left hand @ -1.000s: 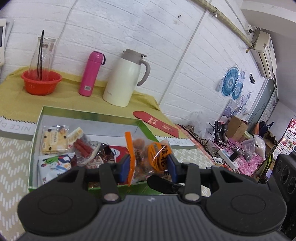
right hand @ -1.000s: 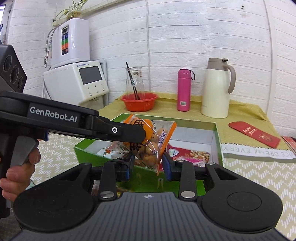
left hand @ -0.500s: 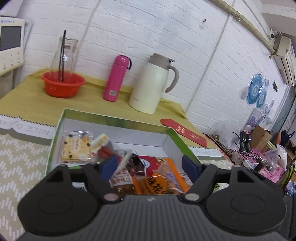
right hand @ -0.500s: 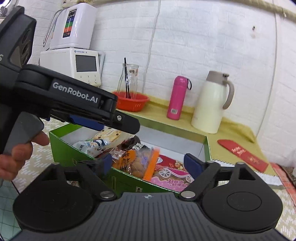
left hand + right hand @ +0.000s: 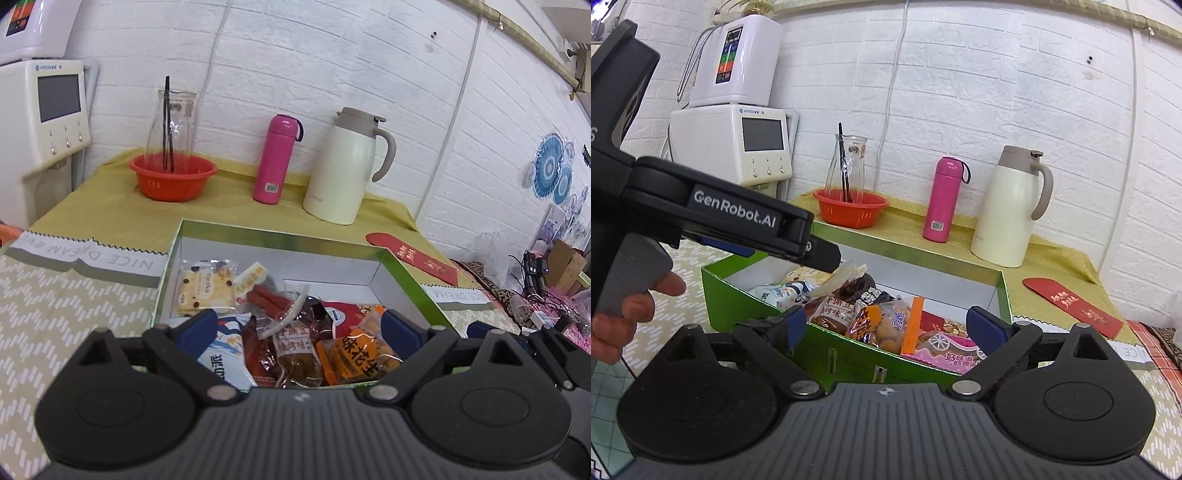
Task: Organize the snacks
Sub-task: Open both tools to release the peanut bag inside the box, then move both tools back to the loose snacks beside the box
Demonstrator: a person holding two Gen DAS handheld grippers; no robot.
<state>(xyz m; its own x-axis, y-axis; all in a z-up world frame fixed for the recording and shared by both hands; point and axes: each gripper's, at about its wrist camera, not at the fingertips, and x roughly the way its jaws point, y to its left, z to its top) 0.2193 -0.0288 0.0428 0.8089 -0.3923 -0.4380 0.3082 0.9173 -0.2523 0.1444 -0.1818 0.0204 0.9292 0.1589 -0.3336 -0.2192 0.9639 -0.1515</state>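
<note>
An open green box (image 5: pixel 280 233) holds several snack packets. An orange peanut bag (image 5: pixel 356 356) lies loose in its near right part, beside a brown jerky packet (image 5: pixel 295 347) and a blue-white packet (image 5: pixel 221 356). My left gripper (image 5: pixel 297 326) hovers over the box's near edge, its jaws opening wide and pressing on nothing. My right gripper (image 5: pixel 890 326) stands open at the box's green wall (image 5: pixel 757 295), and the orange bag (image 5: pixel 882 326) lies beyond its pads, untouched. In the right wrist view the left gripper's finger (image 5: pixel 823 254) reaches over the box, held by a hand (image 5: pixel 613 325).
On the yellow cloth behind the box stand a red basket (image 5: pixel 173 177) with a glass carafe, a pink flask (image 5: pixel 277 158) and a cream jug (image 5: pixel 345 166). A red envelope (image 5: pixel 413 256) lies to the right. A white appliance (image 5: pixel 738 140) stands at the back left.
Both grippers held the orange peanut bag above the box a second ago. Both have opened wide, and the bag now lies in the box among the other packets.
</note>
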